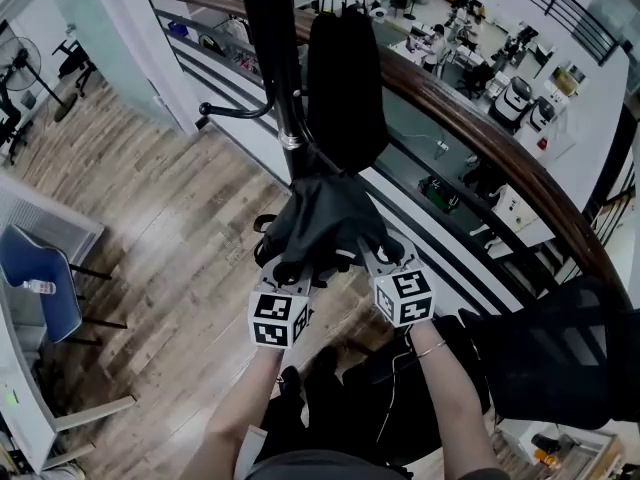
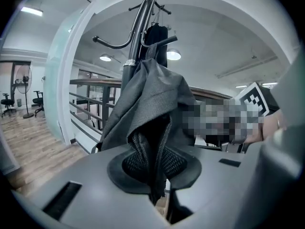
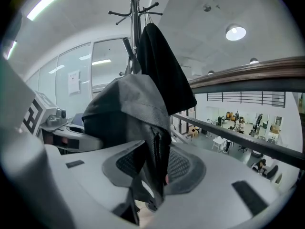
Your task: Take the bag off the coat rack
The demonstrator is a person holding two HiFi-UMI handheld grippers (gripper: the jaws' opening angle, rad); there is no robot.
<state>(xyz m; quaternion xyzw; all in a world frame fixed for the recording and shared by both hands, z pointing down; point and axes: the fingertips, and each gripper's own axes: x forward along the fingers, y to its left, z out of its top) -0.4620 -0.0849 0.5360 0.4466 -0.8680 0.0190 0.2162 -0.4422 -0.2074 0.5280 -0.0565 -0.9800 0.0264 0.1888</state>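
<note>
Head view: the dark grey fabric bag [image 1: 325, 213] hangs against the black metal coat rack pole [image 1: 275, 68], its length running down the pole. The left gripper [image 1: 292, 273] and right gripper [image 1: 372, 260] meet its lower end side by side, equally near.

Left gripper view: the jaws are pinched on a fold of fabric, and the bag rises from them toward the pole.

Right gripper view: the jaws clamp another fold. Freeing the bag likely means lifting it upward.

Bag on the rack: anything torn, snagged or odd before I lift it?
Nothing looks torn or spilled. The grey bag hangs bunched against the coat rack pole, with the left gripper and right gripper each clamped on a fold of its lower edge. A black garment hangs on the same rack close behind.
</note>
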